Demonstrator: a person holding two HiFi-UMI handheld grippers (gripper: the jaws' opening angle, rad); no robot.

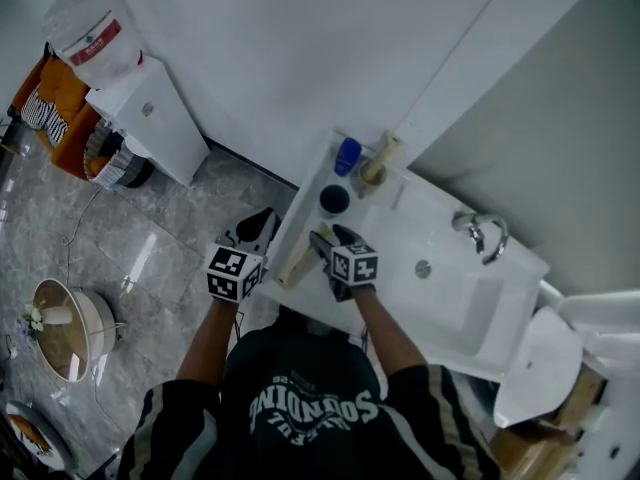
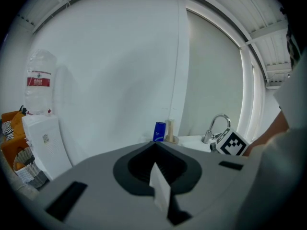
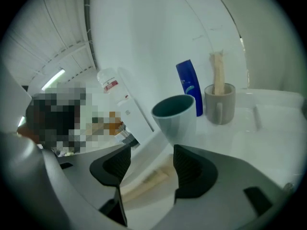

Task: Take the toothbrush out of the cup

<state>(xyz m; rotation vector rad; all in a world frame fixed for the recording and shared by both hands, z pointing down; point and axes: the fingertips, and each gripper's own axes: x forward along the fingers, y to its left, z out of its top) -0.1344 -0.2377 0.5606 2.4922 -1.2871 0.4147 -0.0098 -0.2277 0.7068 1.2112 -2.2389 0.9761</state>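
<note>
Right gripper fingers spread above loose toothbrush, prob. near table edge, so a nudge could roll it off; left gripper fingers pressed together.

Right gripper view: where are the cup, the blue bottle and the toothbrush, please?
cup (image 3: 178, 121), right gripper view, on its outer wall below the rim.
blue bottle (image 3: 190, 86), right gripper view, on the middle of its front.
toothbrush (image 3: 149, 180), right gripper view, on its pale handle.
</note>
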